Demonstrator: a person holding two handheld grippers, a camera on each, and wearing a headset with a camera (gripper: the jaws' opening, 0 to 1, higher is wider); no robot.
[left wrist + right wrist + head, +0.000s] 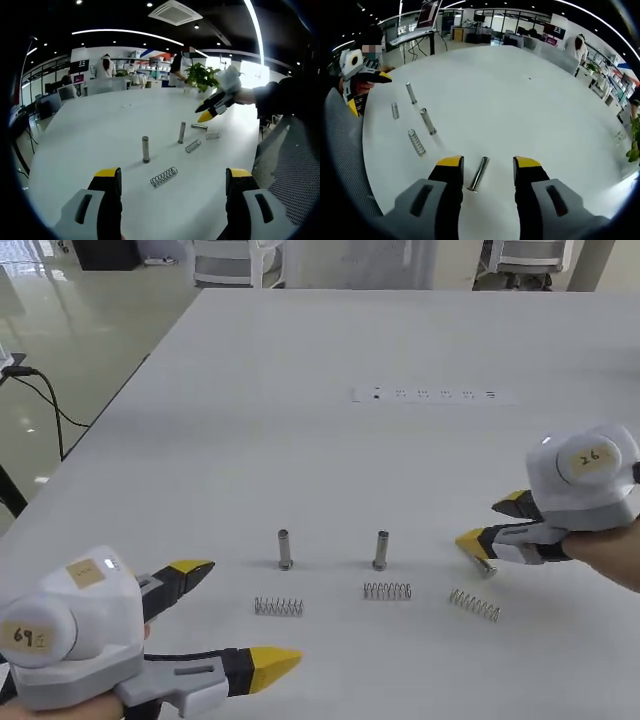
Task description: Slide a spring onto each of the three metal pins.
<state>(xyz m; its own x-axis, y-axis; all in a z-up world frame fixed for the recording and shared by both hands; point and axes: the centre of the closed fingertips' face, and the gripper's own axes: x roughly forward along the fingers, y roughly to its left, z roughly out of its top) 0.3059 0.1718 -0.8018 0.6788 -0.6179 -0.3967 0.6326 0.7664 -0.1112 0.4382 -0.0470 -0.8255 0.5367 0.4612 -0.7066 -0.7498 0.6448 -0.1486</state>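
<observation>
Prepping 3rd pin (478, 173): flat on table (300, 440), btwn wide-open jaws of R gripper (490, 523). L gripper (238, 615) also agape, idle. Other 2 pins (285, 548) upright, springs (387, 591) loose alongside, none on yet. Next, prob.: clamp pin, stand upright.

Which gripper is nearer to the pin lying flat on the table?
Right. The right gripper straddles the lying pin with open jaws; the left gripper is far off, past both upright pins.

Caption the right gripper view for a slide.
Right gripper, jaws open, straddles a metal pin lying on the white table; two upright pins and two springs beyond.
</observation>
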